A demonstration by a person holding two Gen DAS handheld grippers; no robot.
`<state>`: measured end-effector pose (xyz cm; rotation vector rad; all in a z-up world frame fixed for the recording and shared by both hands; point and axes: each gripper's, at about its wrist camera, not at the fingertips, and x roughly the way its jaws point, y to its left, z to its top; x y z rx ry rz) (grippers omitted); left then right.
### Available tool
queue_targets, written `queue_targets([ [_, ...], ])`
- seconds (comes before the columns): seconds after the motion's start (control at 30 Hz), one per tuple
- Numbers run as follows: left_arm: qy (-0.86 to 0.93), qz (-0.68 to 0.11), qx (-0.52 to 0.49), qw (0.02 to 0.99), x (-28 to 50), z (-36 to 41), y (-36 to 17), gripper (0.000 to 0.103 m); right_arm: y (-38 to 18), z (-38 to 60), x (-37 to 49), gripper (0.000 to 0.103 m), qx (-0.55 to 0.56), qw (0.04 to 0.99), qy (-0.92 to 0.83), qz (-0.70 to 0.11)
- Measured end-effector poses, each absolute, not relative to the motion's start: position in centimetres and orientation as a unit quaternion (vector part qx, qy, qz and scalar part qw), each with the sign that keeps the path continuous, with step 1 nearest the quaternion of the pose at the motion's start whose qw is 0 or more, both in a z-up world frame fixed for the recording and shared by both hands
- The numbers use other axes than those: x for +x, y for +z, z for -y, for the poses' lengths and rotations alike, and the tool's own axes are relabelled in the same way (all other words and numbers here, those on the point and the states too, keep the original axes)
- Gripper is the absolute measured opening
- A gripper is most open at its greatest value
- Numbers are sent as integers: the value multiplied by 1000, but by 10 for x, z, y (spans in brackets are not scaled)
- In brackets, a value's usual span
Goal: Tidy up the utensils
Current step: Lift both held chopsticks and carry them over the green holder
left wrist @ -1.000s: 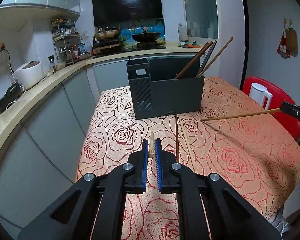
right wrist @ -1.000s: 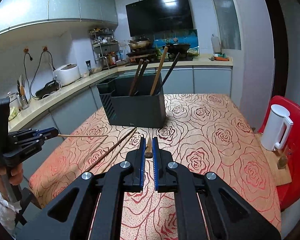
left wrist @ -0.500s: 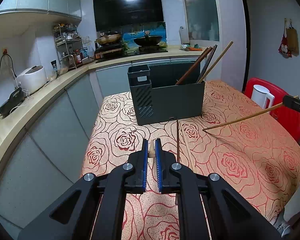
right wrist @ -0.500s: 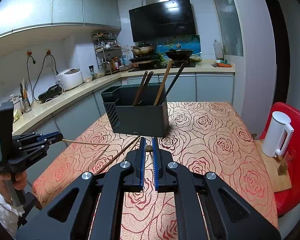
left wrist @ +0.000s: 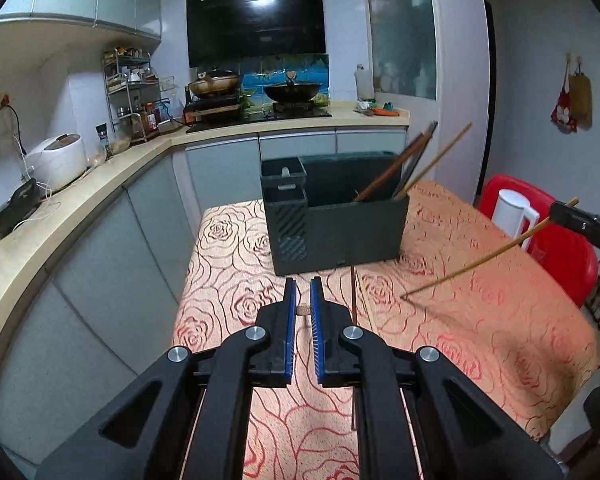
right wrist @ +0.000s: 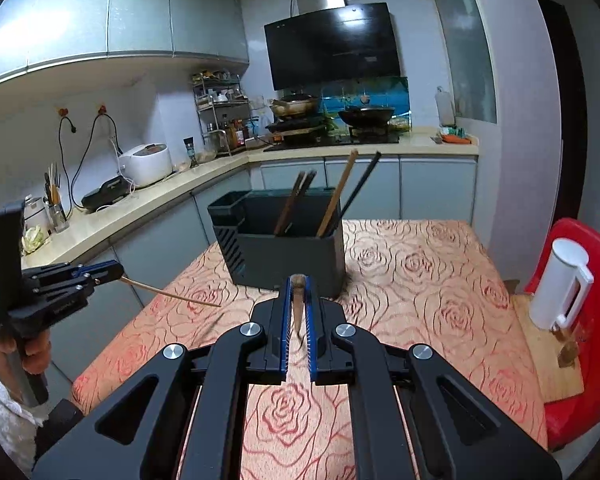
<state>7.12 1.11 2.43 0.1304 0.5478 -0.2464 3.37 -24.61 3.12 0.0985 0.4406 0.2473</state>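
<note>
You are pinching one thin wooden chopstick (left wrist: 301, 311) in your left tongs (left wrist: 302, 300) and another (right wrist: 298, 300) in your right tongs (right wrist: 298, 300), both pairs of jaws pressed together on them. Just ahead, a loose dark chopstick (left wrist: 353, 320) is lying on the rose-patterned tablecloth (left wrist: 480, 320). Beyond stands the dark plastic utensil caddy (right wrist: 288, 256). You are probably mid-carry; next, tip each stick into its main compartment.
</note>
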Motion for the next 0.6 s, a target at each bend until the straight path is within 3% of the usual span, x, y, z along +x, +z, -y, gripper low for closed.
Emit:
queue_targets([
  [0.6, -163, -250, 78, 951, 122, 8, 126, 7, 136, 259, 99, 7, 55, 976, 121, -171],
])
